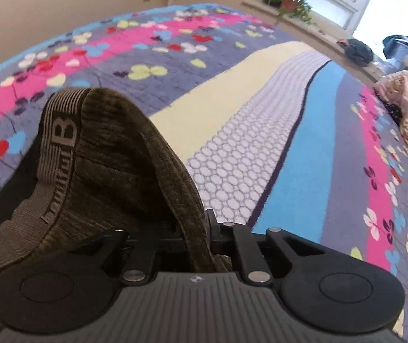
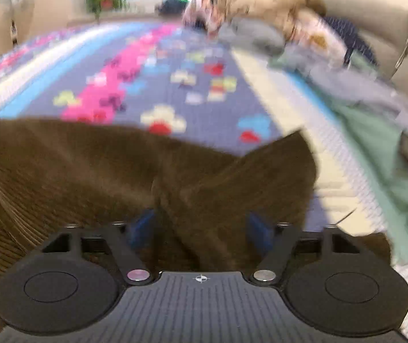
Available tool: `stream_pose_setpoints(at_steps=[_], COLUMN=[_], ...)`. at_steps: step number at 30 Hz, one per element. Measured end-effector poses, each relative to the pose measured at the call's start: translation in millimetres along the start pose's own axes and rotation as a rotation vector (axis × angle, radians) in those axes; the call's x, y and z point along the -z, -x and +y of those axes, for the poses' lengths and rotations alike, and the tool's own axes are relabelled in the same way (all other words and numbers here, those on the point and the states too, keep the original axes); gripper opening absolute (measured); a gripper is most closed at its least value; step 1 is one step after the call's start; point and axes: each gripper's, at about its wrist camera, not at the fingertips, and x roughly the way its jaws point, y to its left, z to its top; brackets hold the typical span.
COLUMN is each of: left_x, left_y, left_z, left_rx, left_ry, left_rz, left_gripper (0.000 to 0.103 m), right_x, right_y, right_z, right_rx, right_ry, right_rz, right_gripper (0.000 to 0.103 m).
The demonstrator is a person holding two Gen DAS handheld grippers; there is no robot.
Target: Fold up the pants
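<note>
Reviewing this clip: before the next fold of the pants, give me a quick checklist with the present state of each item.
1. Left gripper clamped on the pants near the waistband: ok.
2. Right gripper gripping the pants: not ok, jaws apart with fabric between them.
3. Bedspread ahead free for laying down: ok.
4. Clothes pile clear of the pants: cannot tell, picture blurred.
5. Pants smooth: not ok, bunched.

Black ribbed hand-held gripper [image 1: 201,223] (silver rivets)
</note>
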Motion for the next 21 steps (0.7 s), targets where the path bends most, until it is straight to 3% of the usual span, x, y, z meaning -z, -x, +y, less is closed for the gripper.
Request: stream_pose_setpoints(at_steps=[3,8,9,11,13,16,18,20,21], left_x=[-3,5,11,32,60,118,150,172,176], left_y=[30,105,123,154,176,173,153,141,143], left_z=[24,67,79,109,143,194,207,208,207], left_rx=[0.072,0.168,0.188,0.218,0.225,0.216,0.128,0.063,0.060], left_ry=[0.054,0.116,0.136,0.174,0.226,0.324,0.307,0.286,0.285], left_rz=[-0.012,-0.039,-0.036,-0.037,-0.028,0.066,0.149,0.150,0.121], left_gripper=[0.010,0.010,0.010,0.010,0.010,0.010,0.010,0.010,0.010], right_x=[-4,-21,-20,-13,15,70,109,141,157], right_y=[6,66,85,108,132,133,110,80,74], right_z=[-18,-80,-105,-146,-180,-205,-214,-221,-222], right_rx=[0.021,0.055,0.042,0.011,0.006,0.008,0.029,0.017,0.016], right_ry=[-0.107,-0.340,-0.436,-0.608,-0.724,-0.799,-0.835,-0.910,-0.965], right_rz=[-0.022,-0.180,-0.219,-0.258,-0.272,-0.199,-0.074,0.058,0.065], right_gripper=[0.008,0.008,0.008,0.007,0.007,0.007,0.007,0.007,0.008])
